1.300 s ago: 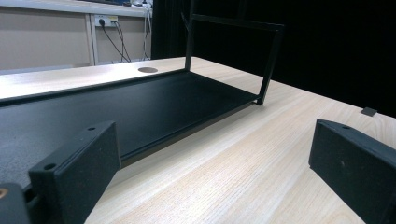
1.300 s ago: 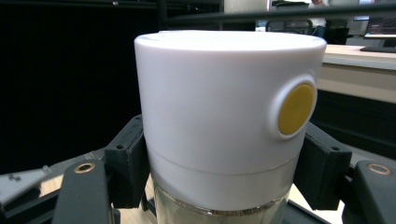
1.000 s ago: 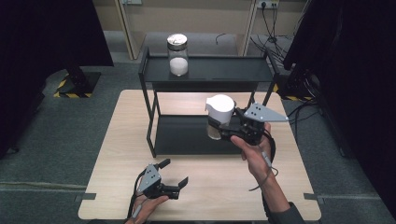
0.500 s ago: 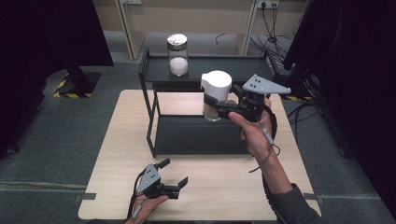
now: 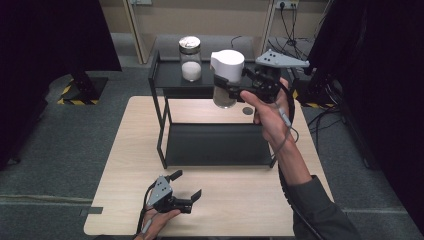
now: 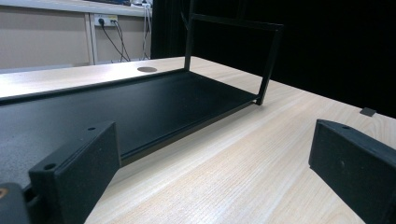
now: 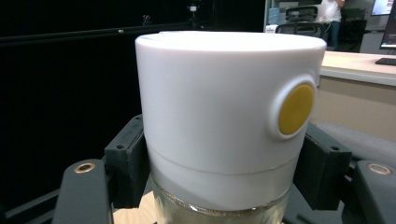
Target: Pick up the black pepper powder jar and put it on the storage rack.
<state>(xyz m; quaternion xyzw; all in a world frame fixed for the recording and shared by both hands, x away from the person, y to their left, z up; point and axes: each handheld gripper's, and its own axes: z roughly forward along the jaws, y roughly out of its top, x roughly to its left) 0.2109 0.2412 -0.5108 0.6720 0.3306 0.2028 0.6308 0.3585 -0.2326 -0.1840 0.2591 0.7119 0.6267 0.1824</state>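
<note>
A glass jar with a wide white lid (image 5: 226, 75) hangs in the air in front of the black two-level shelf (image 5: 170, 80), level with its top. My right gripper (image 5: 231, 89) is shut on the jar just under the lid. In the right gripper view the white lid (image 7: 224, 116) carries a yellow button, and both jaws press its sides. A second glass jar with a metal lid (image 5: 190, 58), part full of white powder, stands on the shelf's top level. My left gripper (image 5: 187, 185) rests open on the table's front edge, its fingers (image 6: 74, 172) wide apart with nothing between them.
The shelf's lower tray (image 5: 215, 145) lies bare on the wooden table (image 5: 130, 150), seen close in the left gripper view as a black tray (image 6: 140, 102). Dark curtains stand on both sides. Cables and a wall socket (image 5: 282, 5) are behind the table.
My right gripper has lifted the white-lidded jar upward and farther away, from the lower tray's height to the shelf's top level. The left gripper has stayed still.
</note>
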